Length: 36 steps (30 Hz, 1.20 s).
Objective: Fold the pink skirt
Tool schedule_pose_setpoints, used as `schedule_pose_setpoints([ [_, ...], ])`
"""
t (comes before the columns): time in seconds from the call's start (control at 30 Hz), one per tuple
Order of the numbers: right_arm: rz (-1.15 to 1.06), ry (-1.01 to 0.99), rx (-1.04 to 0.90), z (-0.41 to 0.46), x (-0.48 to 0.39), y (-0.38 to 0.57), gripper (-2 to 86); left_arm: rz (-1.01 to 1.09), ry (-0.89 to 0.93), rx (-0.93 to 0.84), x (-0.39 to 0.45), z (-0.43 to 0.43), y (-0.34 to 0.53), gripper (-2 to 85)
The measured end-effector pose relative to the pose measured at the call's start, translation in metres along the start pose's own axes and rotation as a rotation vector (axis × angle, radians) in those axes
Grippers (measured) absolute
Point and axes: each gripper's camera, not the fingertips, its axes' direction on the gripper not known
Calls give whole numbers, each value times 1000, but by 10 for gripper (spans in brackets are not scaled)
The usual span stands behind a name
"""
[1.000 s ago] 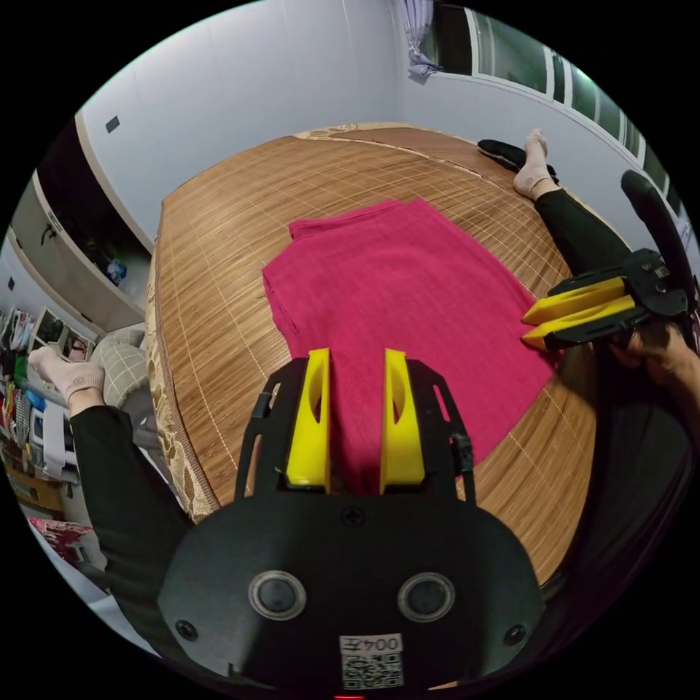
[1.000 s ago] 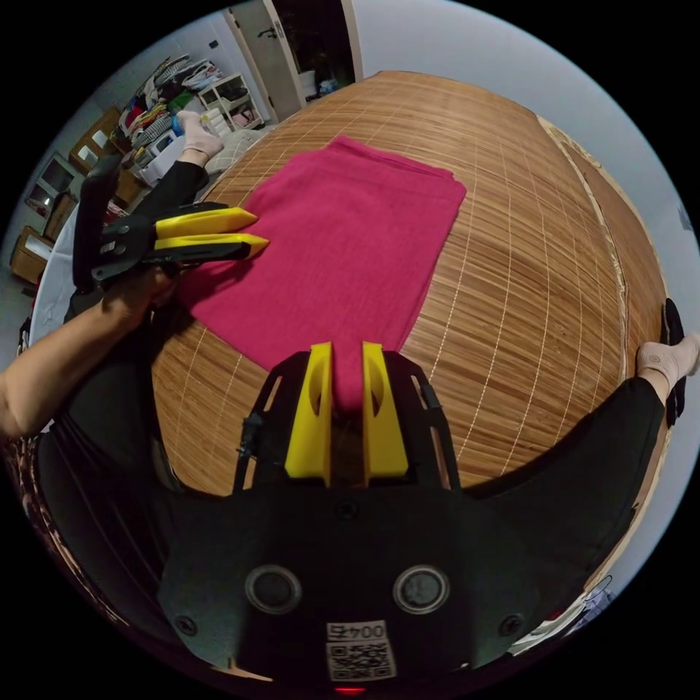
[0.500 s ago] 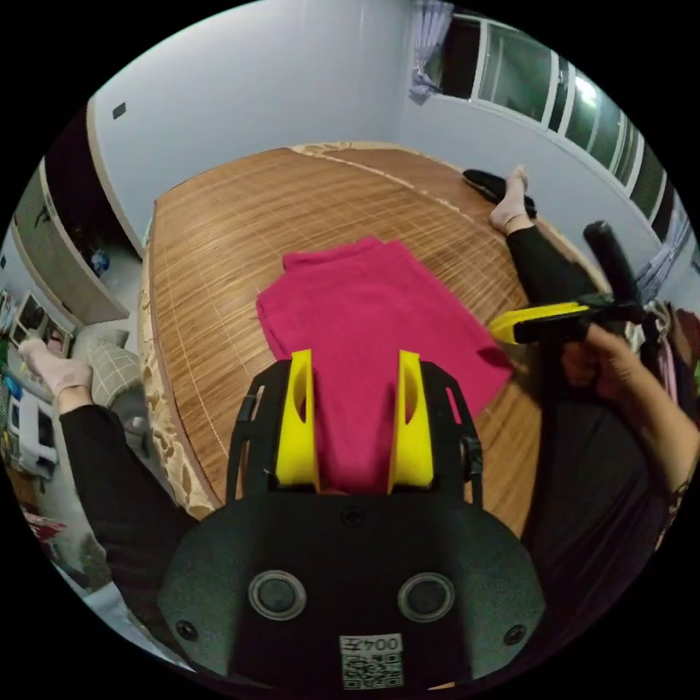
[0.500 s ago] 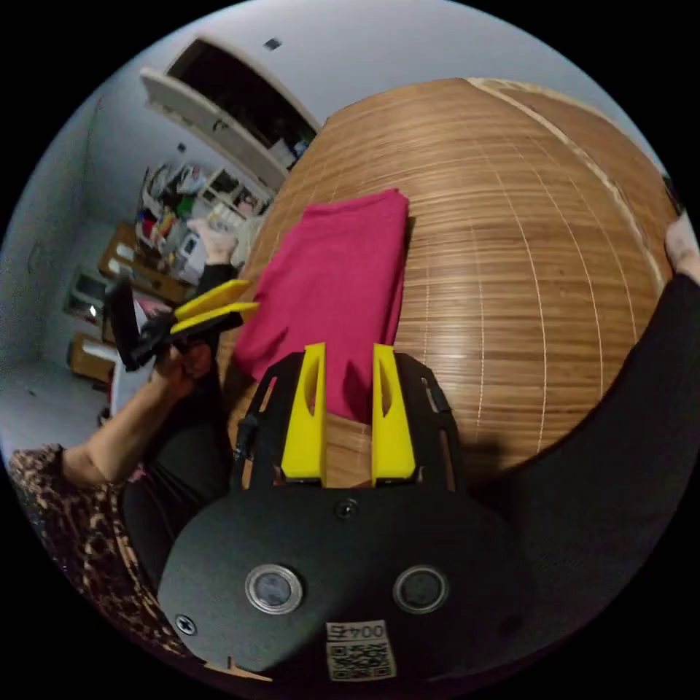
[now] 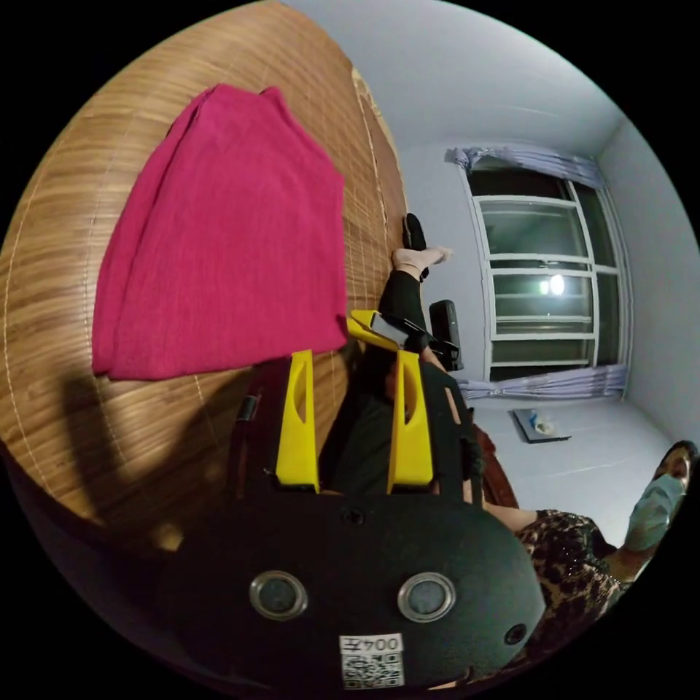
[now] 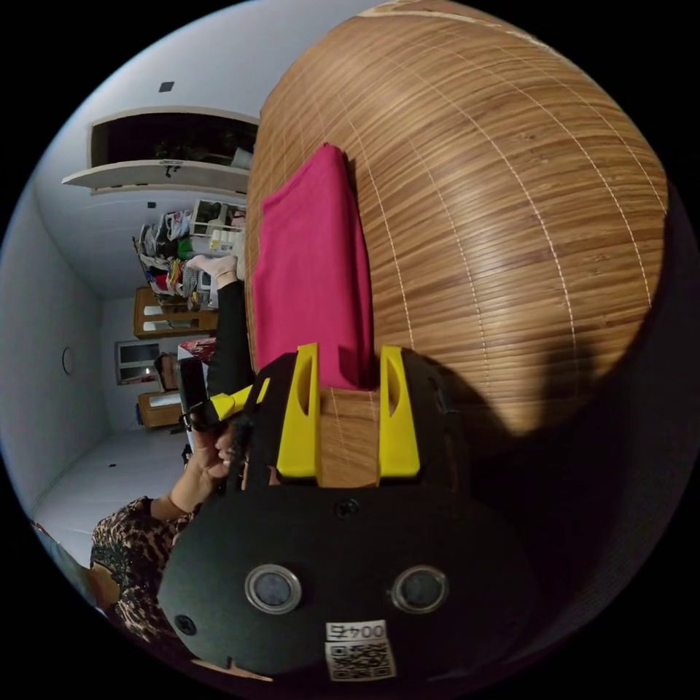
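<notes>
The near corner of the pink skirt [image 6: 313, 270] is cut off behind the right gripper [image 6: 348, 364] body. Both sets of fingers stand apart and grip nothing. The left gripper [image 5: 355, 368] is clear of the cloth. The skirt [image 5: 219, 240], folded into a flat rectangle, lies on the bamboo mat [image 5: 87, 437] beyond the fingertips.
</notes>
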Motion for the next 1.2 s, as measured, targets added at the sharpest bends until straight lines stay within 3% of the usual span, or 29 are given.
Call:
schedule_pose_setpoints([
  [0.17,-7,-15,-14,-7,9,-10,117,-72,33,-8,-17,-14,-16,141],
  [0.33,-37,-54,31,-21,13,-14,112,8,-6,11,-8,-33,-31,129],
  [0.53,-58,-19,-18,-22,11,-22,111,-99,70,-7,-31,-33,-34,115],
  [0.63,-61,-37,-12,-27,13,-24,109,-22,105,64,-22,-42,-37,91],
  [0.8,-69,-29,-86,-15,15,-38,102,147,-63,112,2,-46,-57,72],
  [1.03,-85,78,-157,-1,7,-50,86,102,-278,66,-22,-25,-63,52],
  [1.2,-97,204,-212,8,-3,-52,54,61,-267,88,-32,-23,-63,22],
])
